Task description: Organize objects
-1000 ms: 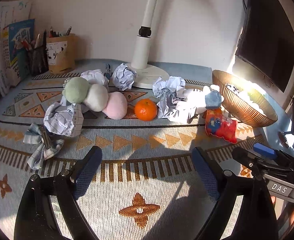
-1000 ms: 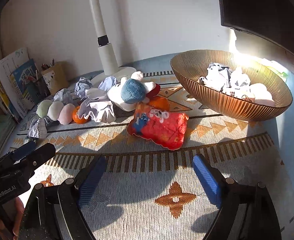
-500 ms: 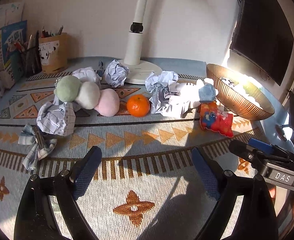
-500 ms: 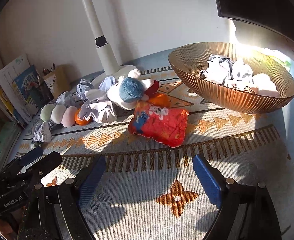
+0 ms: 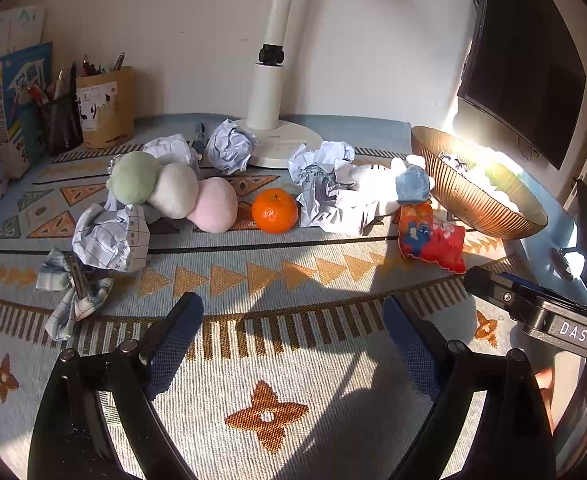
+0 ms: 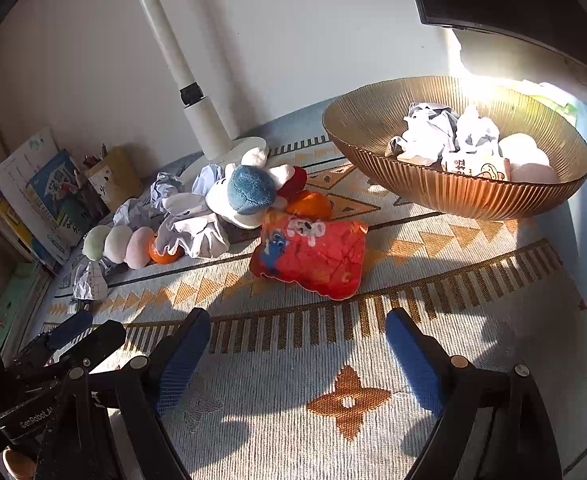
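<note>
Both grippers, left and right, hovered with fingers spread and empty; the next move likely meant reaching for the red packet, bound for the bowl.

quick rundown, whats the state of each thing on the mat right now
left gripper: jaws open, empty
right gripper: jaws open, empty
bowl: upright, holding crumpled paper
red packet: lying flat on the mat
orange: loose on the mat
paper balls: crumpled, scattered
</note>
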The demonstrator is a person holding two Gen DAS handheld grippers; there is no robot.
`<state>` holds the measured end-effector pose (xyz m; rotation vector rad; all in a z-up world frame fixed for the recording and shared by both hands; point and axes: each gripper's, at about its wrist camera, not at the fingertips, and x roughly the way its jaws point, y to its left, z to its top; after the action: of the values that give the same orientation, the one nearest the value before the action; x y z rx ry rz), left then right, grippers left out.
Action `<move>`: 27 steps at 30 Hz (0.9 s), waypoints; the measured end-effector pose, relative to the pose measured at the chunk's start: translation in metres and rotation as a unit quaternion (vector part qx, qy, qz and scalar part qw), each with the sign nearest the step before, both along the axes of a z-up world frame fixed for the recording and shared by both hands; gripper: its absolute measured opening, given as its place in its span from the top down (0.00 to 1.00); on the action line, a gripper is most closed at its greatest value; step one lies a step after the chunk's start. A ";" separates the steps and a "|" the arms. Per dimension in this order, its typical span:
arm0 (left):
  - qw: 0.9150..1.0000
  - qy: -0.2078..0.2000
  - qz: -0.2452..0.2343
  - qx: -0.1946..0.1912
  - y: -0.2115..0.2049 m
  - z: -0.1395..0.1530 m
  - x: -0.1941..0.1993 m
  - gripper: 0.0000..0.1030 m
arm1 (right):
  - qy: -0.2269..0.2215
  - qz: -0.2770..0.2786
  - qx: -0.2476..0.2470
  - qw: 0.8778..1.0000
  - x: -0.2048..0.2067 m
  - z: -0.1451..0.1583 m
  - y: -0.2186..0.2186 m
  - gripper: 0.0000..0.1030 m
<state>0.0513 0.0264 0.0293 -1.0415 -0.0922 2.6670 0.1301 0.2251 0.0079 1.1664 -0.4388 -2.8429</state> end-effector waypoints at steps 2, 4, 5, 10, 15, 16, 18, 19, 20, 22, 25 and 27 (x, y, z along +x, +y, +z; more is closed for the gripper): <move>1.000 0.001 0.001 -0.002 -0.001 0.001 0.000 0.11 | -0.018 0.004 -0.017 1.000 -0.011 -0.003 0.007 0.15; 1.000 0.006 0.014 0.001 -0.006 0.004 0.001 0.11 | -0.027 0.003 -0.032 0.999 -0.022 -0.005 0.015 0.14; 1.000 0.009 0.019 0.007 -0.012 0.007 0.004 0.11 | -0.033 0.008 -0.031 0.999 -0.028 -0.007 0.016 0.14; 0.999 0.029 0.020 0.038 -0.071 0.030 0.020 0.11 | -0.054 0.022 -0.014 0.998 -0.052 -0.012 0.017 0.14; 0.999 -0.004 0.035 0.024 -0.130 0.027 0.020 0.12 | -0.054 0.045 0.005 0.998 -0.067 -0.013 0.004 0.14; 0.999 -0.002 0.041 0.016 -0.134 0.025 0.019 0.12 | -0.050 0.056 0.008 0.997 -0.066 -0.012 -0.001 0.14; 0.999 -0.011 0.041 0.012 -0.139 0.019 0.010 0.12 | -0.051 0.078 0.023 0.995 -0.061 -0.011 -0.015 0.14; 0.999 -0.017 0.045 0.005 -0.139 0.015 0.003 0.11 | -0.058 0.099 0.015 0.993 -0.057 -0.012 -0.022 0.14; 0.998 -0.026 0.050 -0.004 -0.139 0.011 -0.004 0.11 | -0.062 0.125 -0.007 0.990 -0.051 -0.012 -0.028 0.14; 0.997 -0.048 0.055 -0.018 -0.139 0.001 -0.020 0.11 | -0.059 0.156 -0.027 0.986 -0.036 -0.010 -0.035 0.14; 0.994 -0.080 0.070 -0.030 -0.142 -0.016 -0.039 0.12 | -0.051 0.111 0.035 0.992 -0.020 -0.005 -0.030 0.14; 0.992 -0.100 0.073 -0.031 -0.141 -0.022 -0.046 0.13 | -0.044 0.090 0.065 0.993 -0.023 -0.001 -0.022 0.14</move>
<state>0.0058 -0.1147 0.0073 -1.3699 -0.1310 2.6999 0.1076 0.2027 0.0072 1.2844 -0.1430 -2.7078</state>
